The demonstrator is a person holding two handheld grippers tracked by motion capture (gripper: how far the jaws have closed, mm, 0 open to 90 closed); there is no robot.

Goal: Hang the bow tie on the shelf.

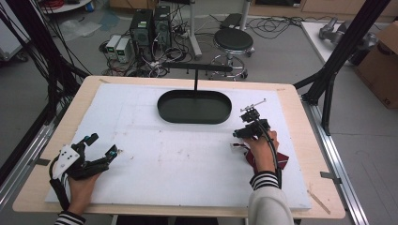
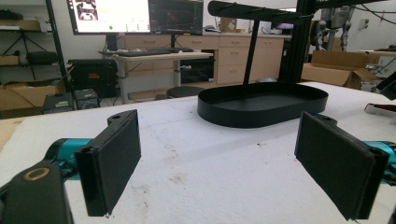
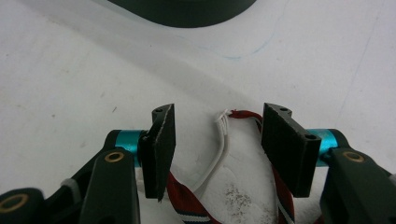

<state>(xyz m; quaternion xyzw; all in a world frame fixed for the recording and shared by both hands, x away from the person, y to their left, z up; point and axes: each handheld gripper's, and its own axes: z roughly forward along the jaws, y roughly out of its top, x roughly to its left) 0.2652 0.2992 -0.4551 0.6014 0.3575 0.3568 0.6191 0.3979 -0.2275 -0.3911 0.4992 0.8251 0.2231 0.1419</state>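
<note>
Red strap [image 3: 187, 205] lies between right gripper [image 3: 217, 140] jaws, seemingly ungripped.

No text, label, brand or number can be read anywhere in these views. In the left gripper view two monitors [image 2: 135, 15] stand lit at the back of the room, and their screens seem to carry windows and lines of writing, but these are too small and blurred to make out. In the high view the cardboard box [image 1: 381, 65] at the right edge bears a dark mark low on its side, possibly printed letters, which cannot be deciphered.
</note>
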